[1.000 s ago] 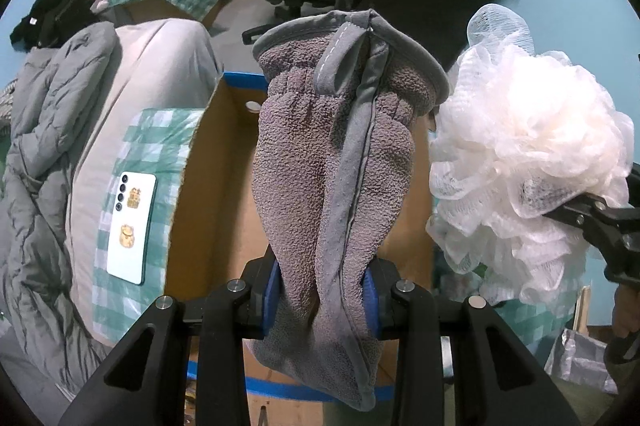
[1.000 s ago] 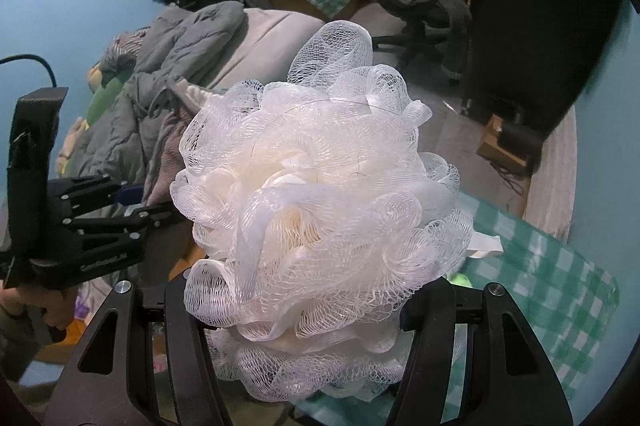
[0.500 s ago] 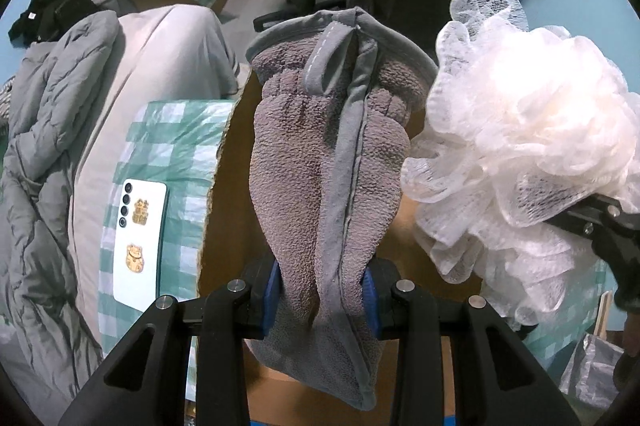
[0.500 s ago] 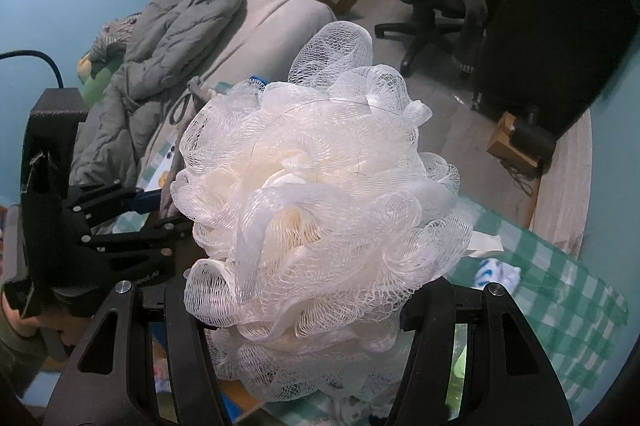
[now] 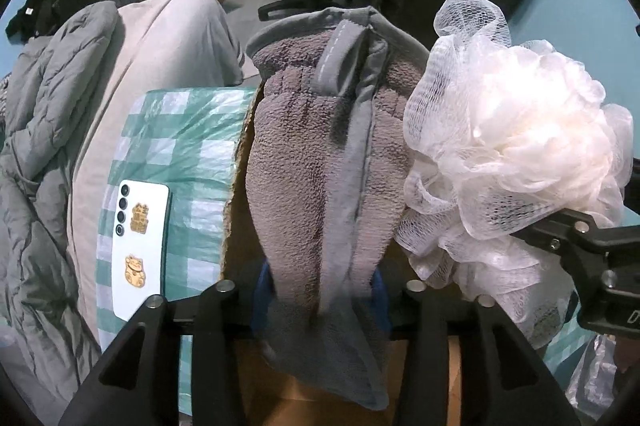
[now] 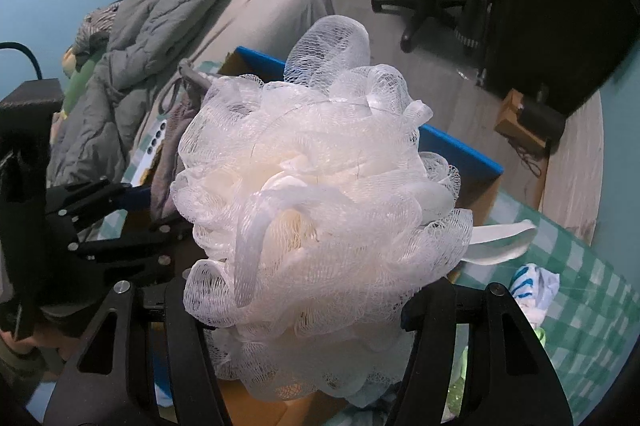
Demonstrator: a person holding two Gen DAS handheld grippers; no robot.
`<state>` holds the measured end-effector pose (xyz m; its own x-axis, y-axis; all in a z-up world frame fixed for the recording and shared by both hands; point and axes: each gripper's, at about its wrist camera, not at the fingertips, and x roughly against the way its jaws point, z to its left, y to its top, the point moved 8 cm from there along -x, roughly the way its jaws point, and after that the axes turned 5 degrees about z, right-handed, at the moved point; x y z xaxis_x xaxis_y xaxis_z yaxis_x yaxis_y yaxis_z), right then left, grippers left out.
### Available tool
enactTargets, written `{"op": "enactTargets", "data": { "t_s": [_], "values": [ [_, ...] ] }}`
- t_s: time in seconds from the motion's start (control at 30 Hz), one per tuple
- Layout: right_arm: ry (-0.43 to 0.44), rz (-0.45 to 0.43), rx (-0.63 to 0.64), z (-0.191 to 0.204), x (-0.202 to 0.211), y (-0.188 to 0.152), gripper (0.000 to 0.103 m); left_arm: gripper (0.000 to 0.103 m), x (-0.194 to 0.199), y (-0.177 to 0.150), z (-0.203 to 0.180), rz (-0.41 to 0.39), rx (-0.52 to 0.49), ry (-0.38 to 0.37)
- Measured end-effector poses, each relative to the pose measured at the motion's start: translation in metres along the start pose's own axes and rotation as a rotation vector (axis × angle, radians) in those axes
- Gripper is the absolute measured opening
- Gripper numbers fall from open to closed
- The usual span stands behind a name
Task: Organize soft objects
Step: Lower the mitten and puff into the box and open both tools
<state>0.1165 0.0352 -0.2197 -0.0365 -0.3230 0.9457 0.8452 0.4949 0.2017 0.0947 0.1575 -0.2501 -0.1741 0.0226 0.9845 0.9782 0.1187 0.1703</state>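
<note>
A: Step in hand? Both loads over the open brown cardboard box with blue-taped rim (image 6: 460, 150), drop-off stage I'd judge. Left claw (image 5: 320, 290): jaws have just been opening, grey fleece mitt with smooth grey trim (image 5: 320, 162) between them, centre frame, pads seemingly off it.

B: Right claw (image 6: 304, 310) clamped on the white mesh bath pouf (image 6: 316, 202), filling mid-frame. Next move: let both fall inside the box walls.

A: Hidden: box floor and contents, behind mitt and pouf. Left pads (image 5: 260, 286) barely show; contact hard to call
</note>
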Motion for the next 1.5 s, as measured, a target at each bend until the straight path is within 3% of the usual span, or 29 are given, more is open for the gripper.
{"op": "enactTargets", "data": {
  "t_s": [0.1, 0.17, 0.23, 0.37, 0.7, 1.07, 1.5],
  "values": [
    [-0.018, 0.000, -0.005, 0.000, 0.001, -0.001, 0.070, 0.056, 0.003, -0.001, -0.001, -0.008, -0.018, 0.016],
    [-0.025, -0.008, -0.007, 0.000, 0.004, -0.001, 0.073, 0.070, 0.005, -0.001, -0.002, -0.007, -0.028, 0.033],
    [-0.036, -0.013, -0.007, -0.001, 0.006, -0.001, 0.080, 0.072, 0.008, -0.002, -0.004, -0.007, -0.041, 0.030],
    [-0.045, -0.029, -0.003, -0.002, 0.015, -0.001, 0.082, 0.079, 0.016, -0.003, -0.007, -0.021, -0.062, 0.058],
    [-0.025, -0.103, -0.007, -0.005, 0.053, 0.002, 0.083, 0.080, 0.040, -0.013, -0.012, -0.046, -0.034, 0.040],
    [-0.043, -0.130, 0.018, -0.014, 0.090, -0.019, 0.083, 0.080, 0.076, -0.032, -0.028, -0.075, -0.005, -0.003],
    [-0.064, -0.164, -0.005, -0.045, 0.135, -0.048, 0.083, 0.080, 0.098, -0.054, -0.075, -0.080, -0.044, -0.047]
  ]
}}
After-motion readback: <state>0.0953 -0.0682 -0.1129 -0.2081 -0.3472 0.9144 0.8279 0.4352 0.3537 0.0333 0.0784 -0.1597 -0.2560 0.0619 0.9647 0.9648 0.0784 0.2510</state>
